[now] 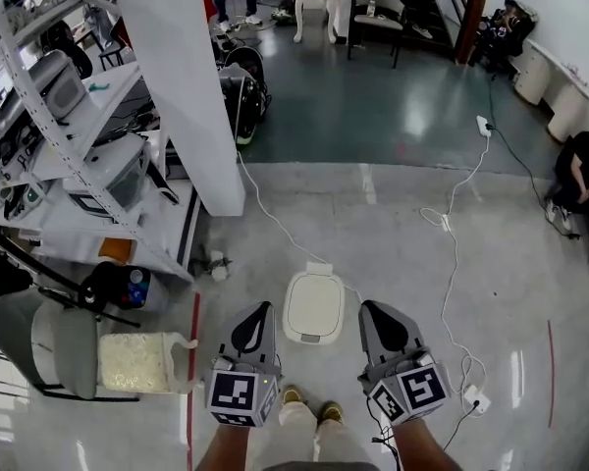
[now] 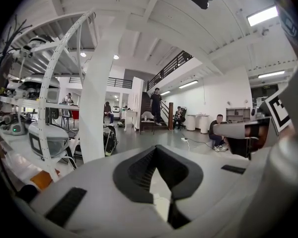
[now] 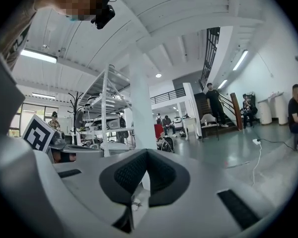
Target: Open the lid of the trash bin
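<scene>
Grey floor (image 1: 393, 234) carries the white trash bin (image 1: 313, 307), just ahead of the person's shoes (image 1: 293, 396). I read its lid as down flat. Left gripper (image 1: 260, 314) and right gripper (image 1: 373, 312) sit either side of it, tips closed together, holding nothing.

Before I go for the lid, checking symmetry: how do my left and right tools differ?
The left tool is left of the trash bin, the right tool right of it. The left tool's marker cube sits squarer; the right tool's is turned. Both are shut, empty.
</scene>
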`<state>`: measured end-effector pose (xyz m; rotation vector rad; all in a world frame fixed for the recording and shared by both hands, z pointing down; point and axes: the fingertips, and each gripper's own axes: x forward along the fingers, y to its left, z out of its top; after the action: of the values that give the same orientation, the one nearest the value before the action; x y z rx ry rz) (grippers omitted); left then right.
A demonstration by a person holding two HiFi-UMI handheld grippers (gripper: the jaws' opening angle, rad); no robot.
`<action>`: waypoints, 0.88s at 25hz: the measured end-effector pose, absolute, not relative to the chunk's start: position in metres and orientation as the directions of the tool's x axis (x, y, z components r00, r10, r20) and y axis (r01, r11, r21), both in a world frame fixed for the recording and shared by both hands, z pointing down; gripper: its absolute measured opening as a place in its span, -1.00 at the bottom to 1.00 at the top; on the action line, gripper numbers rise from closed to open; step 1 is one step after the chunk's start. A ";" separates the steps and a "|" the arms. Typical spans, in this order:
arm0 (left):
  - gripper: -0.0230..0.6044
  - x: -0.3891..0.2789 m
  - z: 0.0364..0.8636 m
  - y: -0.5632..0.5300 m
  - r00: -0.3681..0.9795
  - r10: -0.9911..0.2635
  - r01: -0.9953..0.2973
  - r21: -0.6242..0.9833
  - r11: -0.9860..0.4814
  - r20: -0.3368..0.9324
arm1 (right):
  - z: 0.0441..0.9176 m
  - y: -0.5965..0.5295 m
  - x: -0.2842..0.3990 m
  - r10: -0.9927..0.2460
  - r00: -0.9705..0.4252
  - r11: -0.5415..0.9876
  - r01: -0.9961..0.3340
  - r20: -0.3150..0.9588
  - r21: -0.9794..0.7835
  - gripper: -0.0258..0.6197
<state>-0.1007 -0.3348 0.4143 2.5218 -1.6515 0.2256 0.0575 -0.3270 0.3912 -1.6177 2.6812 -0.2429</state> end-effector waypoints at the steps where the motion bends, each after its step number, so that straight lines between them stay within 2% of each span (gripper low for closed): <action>1: -0.95 -0.101 0.419 -0.335 0.392 -0.900 -0.918 0.021 -0.395 0.192 | 0.397 -0.327 0.058 -0.880 -0.466 0.453 -0.881 0.085 -0.138 -0.82; 13: -0.95 -0.098 0.476 -0.330 0.385 -0.885 -0.920 0.038 -0.389 0.260 | 0.463 -0.320 0.048 -0.870 -0.464 0.431 -0.880 0.165 -0.202 -0.82; 22: -0.95 -0.098 0.489 -0.332 0.389 -0.882 -0.920 0.056 -0.389 0.266 | 0.475 -0.337 0.039 -0.862 -0.474 0.443 -0.876 0.177 -0.190 -0.82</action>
<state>-0.0978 -0.3319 0.4887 2.4505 -1.6110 0.2864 0.0390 -0.3366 0.4752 -1.6369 2.7137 -0.4099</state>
